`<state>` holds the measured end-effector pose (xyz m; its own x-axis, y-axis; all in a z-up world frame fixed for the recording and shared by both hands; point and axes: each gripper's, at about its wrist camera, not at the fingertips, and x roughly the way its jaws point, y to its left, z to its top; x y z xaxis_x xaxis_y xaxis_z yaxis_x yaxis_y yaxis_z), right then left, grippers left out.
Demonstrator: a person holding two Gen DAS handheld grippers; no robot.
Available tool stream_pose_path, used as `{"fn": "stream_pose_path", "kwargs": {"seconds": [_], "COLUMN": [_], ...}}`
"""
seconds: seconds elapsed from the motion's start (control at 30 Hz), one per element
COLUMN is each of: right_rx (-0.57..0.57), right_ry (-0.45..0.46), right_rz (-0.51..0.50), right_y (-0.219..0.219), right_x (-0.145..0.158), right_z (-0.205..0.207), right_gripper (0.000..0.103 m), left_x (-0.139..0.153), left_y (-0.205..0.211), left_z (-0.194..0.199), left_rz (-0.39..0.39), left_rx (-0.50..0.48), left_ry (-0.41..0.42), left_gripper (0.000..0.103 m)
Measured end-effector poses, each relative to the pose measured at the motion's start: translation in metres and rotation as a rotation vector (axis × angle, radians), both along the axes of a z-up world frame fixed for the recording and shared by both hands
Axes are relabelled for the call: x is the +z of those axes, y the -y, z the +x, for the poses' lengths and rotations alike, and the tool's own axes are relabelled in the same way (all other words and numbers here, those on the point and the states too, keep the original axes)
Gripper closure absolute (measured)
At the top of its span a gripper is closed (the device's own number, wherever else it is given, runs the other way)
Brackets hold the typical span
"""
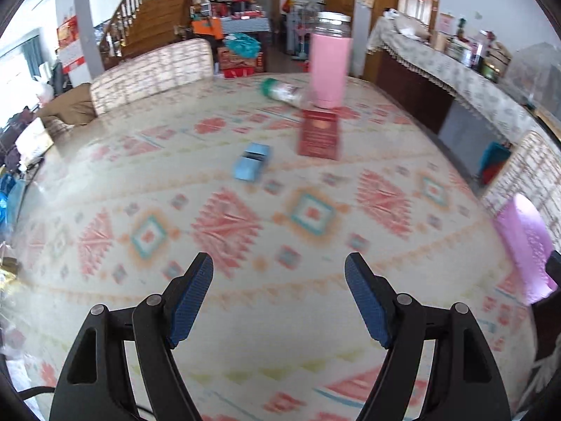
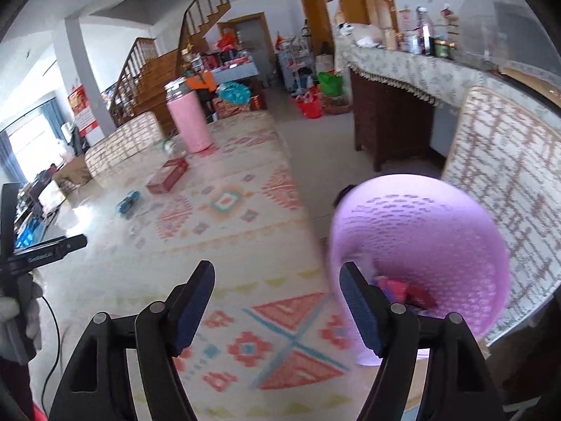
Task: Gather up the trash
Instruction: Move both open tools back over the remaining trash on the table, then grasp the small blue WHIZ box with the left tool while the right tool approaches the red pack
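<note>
On the patterned tablecloth [image 1: 105, 182] lie a small blue box [image 1: 252, 161], a dark red box [image 1: 319, 137] and a clear bottle with a green cap [image 1: 280, 91] on its side. My left gripper [image 1: 278, 261] is open and empty, hovering over the cloth well short of the blue box. My right gripper [image 2: 277, 268] is also open and empty, at the table's near right edge beside a purple perforated basket [image 2: 420, 231]. Red wrappers [image 2: 396, 287] lie inside the basket. The red box [image 2: 166, 175] and blue box [image 2: 128, 200] show far left in the right wrist view.
A tall pink tumbler [image 1: 329, 66] stands behind the red box. Cloth-covered chairs [image 1: 154, 70] [image 2: 508, 182] flank the table. A sideboard [image 2: 392, 122] with bottles runs along the right wall. A gloved hand [image 2: 14, 312] holds the left gripper [image 2: 75, 242] at the left.
</note>
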<state>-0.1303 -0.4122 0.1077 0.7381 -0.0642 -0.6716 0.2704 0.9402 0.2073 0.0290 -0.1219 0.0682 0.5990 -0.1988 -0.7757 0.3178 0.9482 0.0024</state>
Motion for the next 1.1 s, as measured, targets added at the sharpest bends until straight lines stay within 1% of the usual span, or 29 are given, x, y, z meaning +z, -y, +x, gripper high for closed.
{"fn": "stream_pose_path", "kwargs": {"seconds": [0.07, 0.13, 0.17, 0.2, 0.27, 0.37, 0.43, 0.57, 0.67, 0.73, 0.77, 0.9, 0.97, 1.07, 1.1], "right_rx": [0.037, 0.074, 0.09, 0.099, 0.121, 0.147, 0.155, 0.16, 0.165, 0.17, 0.174, 0.19, 0.205, 0.222, 0.225], "right_ry": [-0.008, -0.015, -0.018, -0.02, -0.026, -0.046, -0.059, -0.079, -0.09, -0.093, -0.093, -0.093, -0.101, -0.113, -0.118], "right_rz": [0.018, 0.038, 0.047, 0.053, 0.065, 0.065, 0.057, 0.045, 0.037, 0.029, 0.024, 0.026, 0.043, 0.074, 0.085], "right_y": [-0.013, -0.027, -0.033, -0.038, -0.05, -0.063, -0.068, -0.071, -0.073, -0.074, -0.076, -0.082, -0.085, -0.089, -0.09], "right_x": [0.0, -0.001, -0.002, -0.003, -0.006, -0.012, -0.014, -0.017, -0.018, -0.019, -0.019, -0.02, -0.023, -0.028, -0.03], "right_z": [0.014, 0.03, 0.037, 0.042, 0.053, 0.069, 0.077, 0.089, 0.099, 0.105, 0.111, 0.13, 0.144, 0.167, 0.177], "right_gripper": [0.025, 0.025, 0.025, 0.025, 0.025, 0.025, 0.025, 0.025, 0.025, 0.025, 0.025, 0.025, 0.025, 0.025, 0.025], "left_x": [-0.002, -0.007, -0.009, -0.012, -0.018, -0.023, -0.029, -0.045, -0.056, -0.056, -0.056, -0.051, -0.046, -0.044, -0.045], "left_y": [-0.009, -0.019, -0.021, -0.023, -0.024, -0.018, -0.009, 0.005, 0.009, 0.01, 0.011, 0.004, -0.005, -0.023, -0.029], "left_z": [0.016, 0.039, 0.045, 0.057, 0.081, 0.109, 0.127, 0.154, 0.168, 0.169, 0.169, 0.157, 0.139, 0.104, 0.093], "left_rz": [-0.007, -0.039, -0.047, -0.057, -0.072, -0.08, -0.068, -0.041, -0.047, -0.049, -0.041, -0.032, -0.04, -0.072, -0.094], "left_rx": [0.017, 0.038, 0.042, 0.047, 0.055, 0.037, 0.021, 0.004, -0.001, 0.002, 0.003, 0.021, 0.039, 0.081, 0.096], "left_ry": [-0.005, -0.029, -0.043, -0.062, -0.08, -0.09, -0.104, -0.129, -0.165, -0.162, -0.169, -0.194, -0.197, -0.214, -0.229], "left_gripper": [0.027, 0.041, 0.054, 0.057, 0.057, 0.057, 0.057, 0.057, 0.058, 0.071, 0.079, 0.079, 0.079, 0.079, 0.079]}}
